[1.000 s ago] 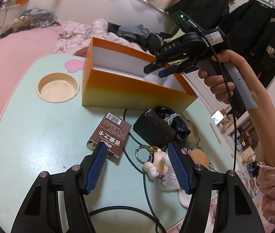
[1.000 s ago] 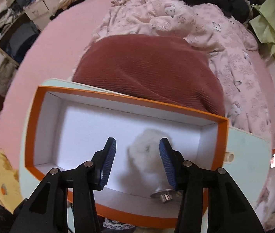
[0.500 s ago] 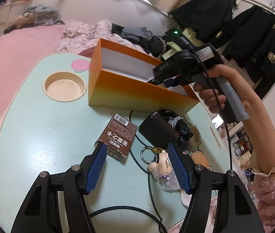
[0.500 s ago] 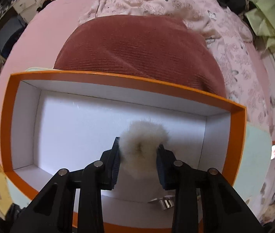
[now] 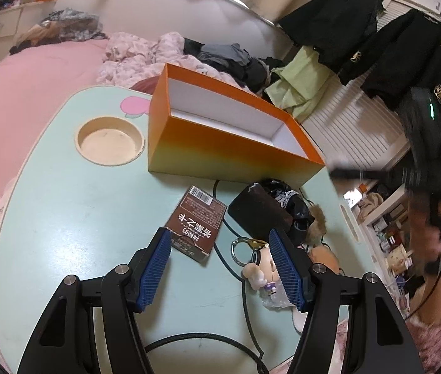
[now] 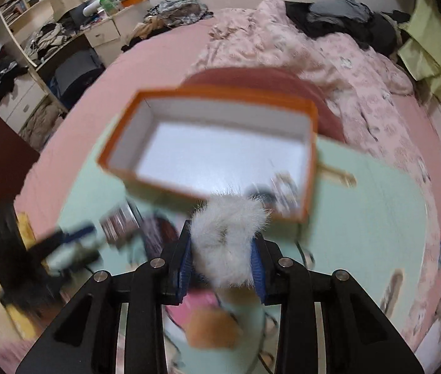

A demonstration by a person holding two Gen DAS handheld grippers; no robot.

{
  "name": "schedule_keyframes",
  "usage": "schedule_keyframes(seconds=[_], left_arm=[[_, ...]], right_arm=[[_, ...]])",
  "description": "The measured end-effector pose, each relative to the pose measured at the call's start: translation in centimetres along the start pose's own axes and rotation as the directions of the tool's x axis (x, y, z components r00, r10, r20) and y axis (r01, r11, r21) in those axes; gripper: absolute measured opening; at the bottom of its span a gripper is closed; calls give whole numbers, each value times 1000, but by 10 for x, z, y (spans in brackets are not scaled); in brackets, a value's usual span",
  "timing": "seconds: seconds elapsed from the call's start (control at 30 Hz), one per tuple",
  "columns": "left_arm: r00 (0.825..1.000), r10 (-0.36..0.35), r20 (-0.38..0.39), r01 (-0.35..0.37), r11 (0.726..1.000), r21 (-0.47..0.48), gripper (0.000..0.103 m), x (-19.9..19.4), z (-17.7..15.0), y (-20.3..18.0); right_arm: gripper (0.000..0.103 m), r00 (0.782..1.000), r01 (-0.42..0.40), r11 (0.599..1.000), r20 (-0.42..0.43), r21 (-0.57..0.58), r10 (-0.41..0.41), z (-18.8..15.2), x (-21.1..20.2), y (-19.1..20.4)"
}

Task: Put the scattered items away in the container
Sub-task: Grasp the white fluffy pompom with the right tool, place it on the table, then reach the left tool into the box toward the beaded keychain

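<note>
right gripper [image 6: 224,257] pinching fluffy white fur pompom [image 6: 229,237] mid-body, short of the open orange cardboard box [image 6: 158,187]. looks light, squashy: grip the core, not hair tips. left gripper [image 5: 222,268] spread, empty.

Open table [image 5: 64,218] left of brown carton [image 5: 198,222], orange box [image 5: 220,143] blocking behind, clutter [image 5: 270,215] crowding right

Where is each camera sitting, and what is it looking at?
Left wrist view: on the left gripper, aimed down at the mint-green table; open blue fingers straddle the brown printed packet; blurred right hand at the right edge.
Right wrist view: on the right gripper, tilted down toward the table; fingers squeeze a white fluffy pom-pom.
Shared: the orange cardboard box.
</note>
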State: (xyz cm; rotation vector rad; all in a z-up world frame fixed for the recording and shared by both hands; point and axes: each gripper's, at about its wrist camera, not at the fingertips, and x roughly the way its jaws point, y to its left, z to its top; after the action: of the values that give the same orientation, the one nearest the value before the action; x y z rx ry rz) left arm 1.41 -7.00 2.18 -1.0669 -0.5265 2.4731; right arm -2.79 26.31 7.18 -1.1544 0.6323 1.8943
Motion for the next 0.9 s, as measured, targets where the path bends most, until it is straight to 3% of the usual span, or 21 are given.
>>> schedule_keyframes(seconds=[0.1,0.23,0.4,0.53,0.63,0.73,0.8,0.9], left_arm=[[1000,11,13,-11,1000,0,65,-2,5,-4],[1000,8,-3,-8,1000,14,65,1,17,-14],[988,148,-39,-144,985,98,65,17,45,-37],[983,157,-93,-144,981,131,65,28,86,-54],[967,204,-155,-174,967,189,65,46,113,-70],[933,211,-291,-165,971,175,67,80,131,-73],[912,184,-366,-146,981,129,67,102,137,-71],[892,220,-395,-180,974,136,67,122,137,-74]], right_arm=[[34,997,78,994,-25,82,-76,-28,20,-24],[34,999,24,990,-46,139,-18,-48,43,-31],[35,999,35,997,-19,65,-34,-40,53,-3],[39,994,106,994,20,27,-106,-35,48,11],[50,985,153,988,75,7,-153,-32,36,19],[61,972,197,980,133,-9,-194,-29,23,23],[61,966,216,976,152,-15,-211,-26,18,25],[61,965,220,975,153,-20,-214,-23,16,23]])
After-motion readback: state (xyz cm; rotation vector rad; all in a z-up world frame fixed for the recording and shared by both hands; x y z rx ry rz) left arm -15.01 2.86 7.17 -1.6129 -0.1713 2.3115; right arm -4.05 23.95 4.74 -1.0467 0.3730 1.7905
